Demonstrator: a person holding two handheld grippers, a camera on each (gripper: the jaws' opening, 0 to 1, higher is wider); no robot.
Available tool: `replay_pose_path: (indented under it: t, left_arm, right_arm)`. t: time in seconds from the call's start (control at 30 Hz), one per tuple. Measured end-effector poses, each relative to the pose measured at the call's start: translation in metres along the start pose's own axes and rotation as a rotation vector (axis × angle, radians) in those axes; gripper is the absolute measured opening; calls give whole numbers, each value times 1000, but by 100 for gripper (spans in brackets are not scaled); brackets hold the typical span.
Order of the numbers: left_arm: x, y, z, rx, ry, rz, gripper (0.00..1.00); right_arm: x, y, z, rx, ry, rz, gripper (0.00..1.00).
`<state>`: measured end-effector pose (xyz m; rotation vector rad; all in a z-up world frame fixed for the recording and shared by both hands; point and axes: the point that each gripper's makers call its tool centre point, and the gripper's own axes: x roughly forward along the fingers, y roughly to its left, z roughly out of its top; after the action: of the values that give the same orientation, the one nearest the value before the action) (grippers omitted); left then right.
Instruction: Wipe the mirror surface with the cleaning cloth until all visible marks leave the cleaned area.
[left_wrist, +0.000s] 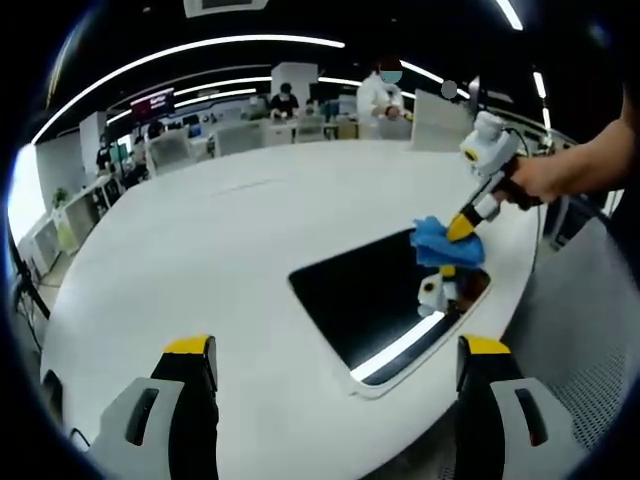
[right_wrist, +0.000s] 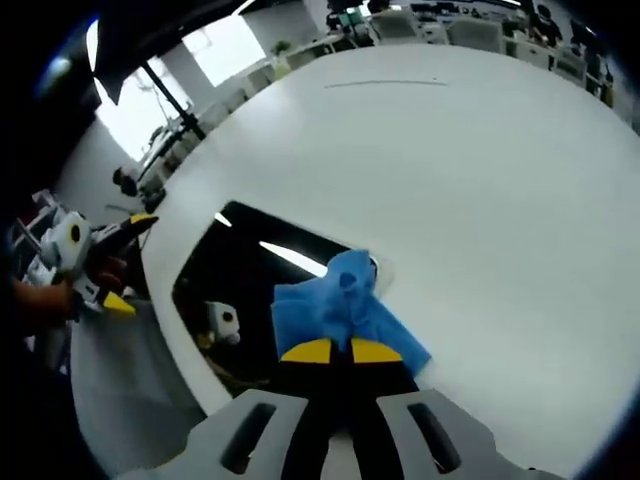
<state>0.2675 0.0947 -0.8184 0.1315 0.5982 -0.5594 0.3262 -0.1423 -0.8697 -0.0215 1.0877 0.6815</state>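
Left gripper view: low at table (left_wrist: 200, 250) edge, well back, facing mirror (left_wrist: 370, 295) at 2 o'clock. Right gripper view: close above, looking down, mirror (right_wrist: 250, 275) at 10 o'clock. Shared: mirror, blue cloth (left_wrist: 445, 243) (right_wrist: 340, 310), white tabletop.

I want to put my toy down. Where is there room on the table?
The white table is bare on the whole wide stretch beyond and beside the mirror. It's crowded at the mirror's far corner, where the right gripper presses the blue cloth, and near the table edge by the open left gripper.
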Motion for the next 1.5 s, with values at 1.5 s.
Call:
replay_pose_path:
  t: [1.5]
  left_arm:
    - [1,-8,4,2,-10,-39,100]
  right_arm:
    - [-9,44,-39,0,84,-66,0]
